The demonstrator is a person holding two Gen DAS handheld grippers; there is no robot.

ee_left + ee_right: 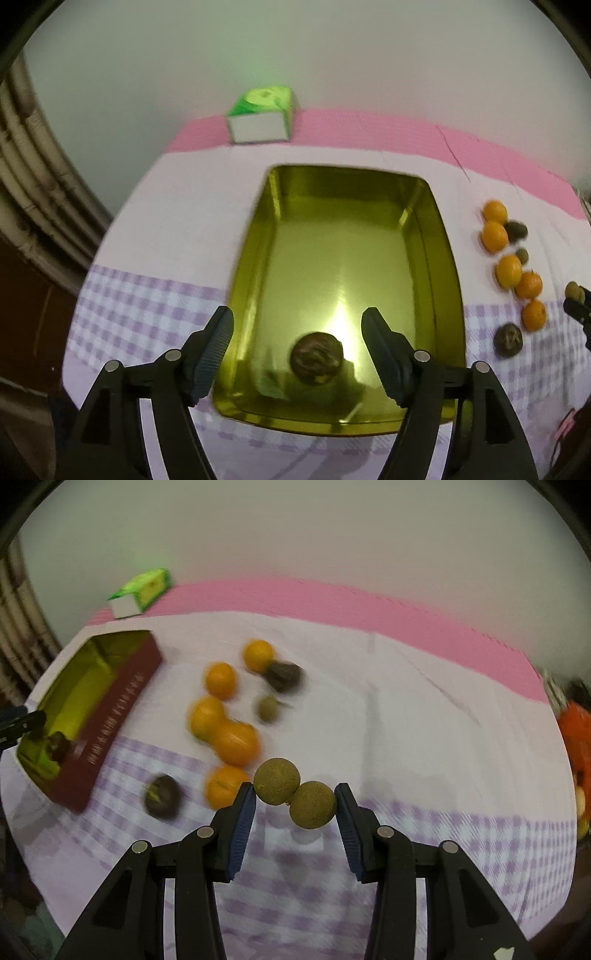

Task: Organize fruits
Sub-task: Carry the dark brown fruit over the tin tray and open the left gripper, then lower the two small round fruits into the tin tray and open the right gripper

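The left tongs (297, 354) stand open above the gold tin (436, 236), where a dark wrinkled passion fruit (316, 358) lies near its front wall, untouched. The right tongs (294, 805) grip a pair of joined longans (295, 794) (held clear of the cloth). Five oranges (236, 742) lie mid-surface on the tablecloth (406, 701).
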